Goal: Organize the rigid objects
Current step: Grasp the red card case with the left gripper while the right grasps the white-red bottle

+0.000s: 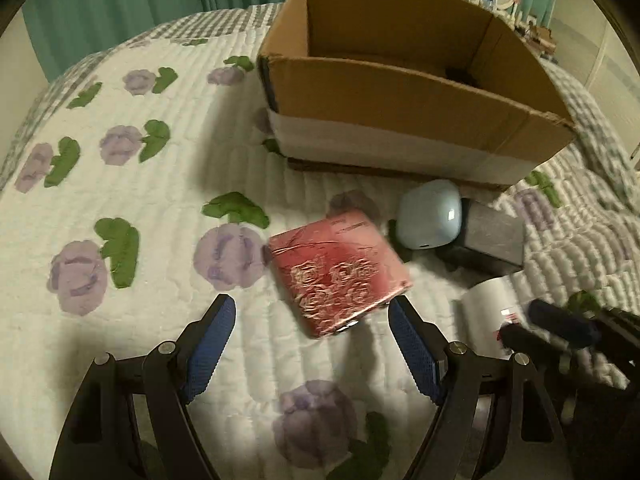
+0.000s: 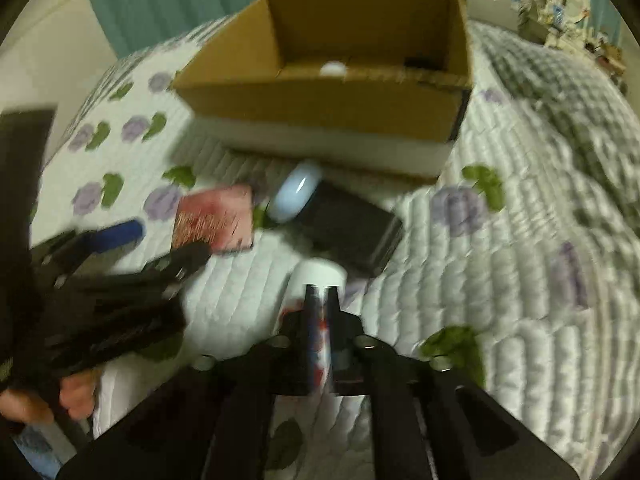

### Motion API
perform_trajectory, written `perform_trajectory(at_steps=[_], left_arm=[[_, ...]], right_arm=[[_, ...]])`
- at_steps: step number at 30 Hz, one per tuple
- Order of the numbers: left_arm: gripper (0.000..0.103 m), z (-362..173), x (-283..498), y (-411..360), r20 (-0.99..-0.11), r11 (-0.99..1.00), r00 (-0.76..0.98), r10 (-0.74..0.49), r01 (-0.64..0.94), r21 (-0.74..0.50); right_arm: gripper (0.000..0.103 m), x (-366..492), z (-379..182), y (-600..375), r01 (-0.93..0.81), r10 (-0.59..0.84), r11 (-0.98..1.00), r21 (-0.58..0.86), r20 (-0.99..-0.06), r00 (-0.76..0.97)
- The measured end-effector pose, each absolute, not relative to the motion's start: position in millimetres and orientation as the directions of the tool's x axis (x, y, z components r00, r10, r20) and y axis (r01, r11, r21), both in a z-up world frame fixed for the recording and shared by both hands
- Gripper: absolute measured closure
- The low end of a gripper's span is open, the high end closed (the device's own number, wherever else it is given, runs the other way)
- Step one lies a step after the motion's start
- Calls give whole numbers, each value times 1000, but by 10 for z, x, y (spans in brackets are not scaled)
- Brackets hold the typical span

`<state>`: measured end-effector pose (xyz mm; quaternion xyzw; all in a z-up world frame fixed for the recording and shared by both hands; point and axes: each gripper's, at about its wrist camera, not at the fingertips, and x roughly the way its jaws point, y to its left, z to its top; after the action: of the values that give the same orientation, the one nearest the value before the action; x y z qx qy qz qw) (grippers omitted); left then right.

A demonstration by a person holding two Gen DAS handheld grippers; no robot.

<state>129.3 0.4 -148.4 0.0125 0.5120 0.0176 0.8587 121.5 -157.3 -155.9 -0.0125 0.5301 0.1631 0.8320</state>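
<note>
— dim indoor light, soft shadows on the quilt [image 1: 168,208] under the left claw [image 1: 312,312]?
— yes. small glare on the blue case [image 1: 432,216]. heavy motion blur throughout right wrist view; fisheye bending, dark corners in both.

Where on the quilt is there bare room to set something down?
Free: the quilt left of the cardboard box and red box. Crowded: between the cardboard box and right gripper, where blue case, dark box and white cup cluster.
</note>
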Motion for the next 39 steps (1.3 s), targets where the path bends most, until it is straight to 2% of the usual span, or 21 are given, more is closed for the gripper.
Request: perform_trajectory(at_steps=[1, 3, 5, 8, 9, 10, 19, 23, 26, 32, 39], left_arm=[[22, -1476, 1281, 16, -876, 999, 479, 51, -22, 46], [22, -1447, 1272, 45, -874, 998, 483, 58, -29, 50], [22, -1405, 1278, 91, -866, 997, 494, 73, -49, 57], [22, -1397, 1328, 100, -872, 997, 485, 73, -45, 58], [22, -1402, 1350, 83, -875, 997, 477, 76, -43, 64], [22, -1410, 1390, 69, -878, 998, 473, 70, -38, 59], [21, -1652, 1807, -139, -927, 1000, 373, 20, -26, 11], [15, -1825, 1998, -244, -939, 995, 330, 98, -26, 95], [13, -1860, 2055, -264, -933, 993, 340, 115, -27, 112], [25, -1705, 1900, -184, -924, 999, 381, 39, 13, 48], [29, -1324, 1597, -11, -878, 999, 478, -27, 47, -6]], right_arm=[[55, 1205, -1568, -1559, -289, 259, 945, 151, -886, 386], [54, 1217, -1628, -1458, -320, 253, 938, 137, -899, 358], [51, 1270, -1737, -1373, -317, 188, 946, 75, -921, 341], [54, 1383, -1944, -1338, -297, 168, 952, 79, -943, 289], [65, 1401, -1951, -1346, -287, 163, 955, 75, -941, 298], [67, 1398, -1905, -1361, -282, 167, 956, 76, -933, 317], [67, 1365, -1378, -1624, -282, 180, 958, 52, -875, 450], [67, 1407, -1381, -1733, -269, 208, 959, 90, -868, 452], [67, 1415, -1454, -1791, -265, 212, 959, 100, -874, 437], [67, 1321, -1455, -1734, -277, 221, 956, 100, -864, 452], [67, 1173, -1224, -1753, -283, 241, 953, 105, -829, 505]])
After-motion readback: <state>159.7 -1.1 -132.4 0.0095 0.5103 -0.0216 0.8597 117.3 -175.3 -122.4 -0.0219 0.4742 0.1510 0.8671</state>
